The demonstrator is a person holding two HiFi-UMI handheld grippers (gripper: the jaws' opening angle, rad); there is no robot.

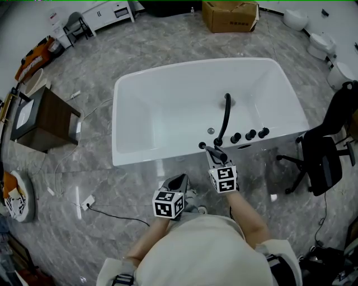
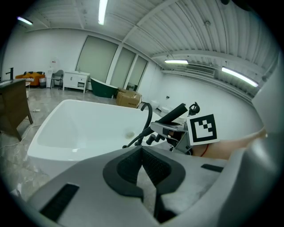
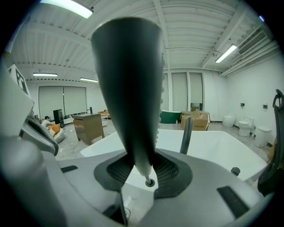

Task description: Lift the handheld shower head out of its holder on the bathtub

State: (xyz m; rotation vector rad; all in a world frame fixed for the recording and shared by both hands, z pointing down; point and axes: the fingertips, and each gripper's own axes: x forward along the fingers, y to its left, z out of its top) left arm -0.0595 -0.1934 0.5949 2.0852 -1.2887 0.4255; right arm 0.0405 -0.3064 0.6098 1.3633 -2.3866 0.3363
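A white bathtub [image 1: 134, 156] stands in front of me, with a black arched faucet [image 1: 225, 114] and black knobs [image 1: 249, 134] on its near rim. My right gripper [image 1: 215, 154] is shut on the dark handheld shower head [image 1: 212, 150]. In the right gripper view the shower head [image 3: 128, 88] rises between the jaws of the right gripper [image 3: 142, 166], and its thin lower end hangs just over a small round holder [image 3: 149, 182] in the rim. My left gripper [image 1: 178, 180] is low and left of it, short of the tub. The left gripper [image 2: 142, 149] is shut with nothing in it.
A dark wooden cabinet [image 1: 42, 120] stands left of the tub. A black office chair [image 1: 324, 156] is close on the right. A cardboard box [image 1: 230, 15] and toilets [image 1: 321, 42] sit beyond the tub. A cable and plug [image 1: 89, 204] lie on the marble floor at near left.
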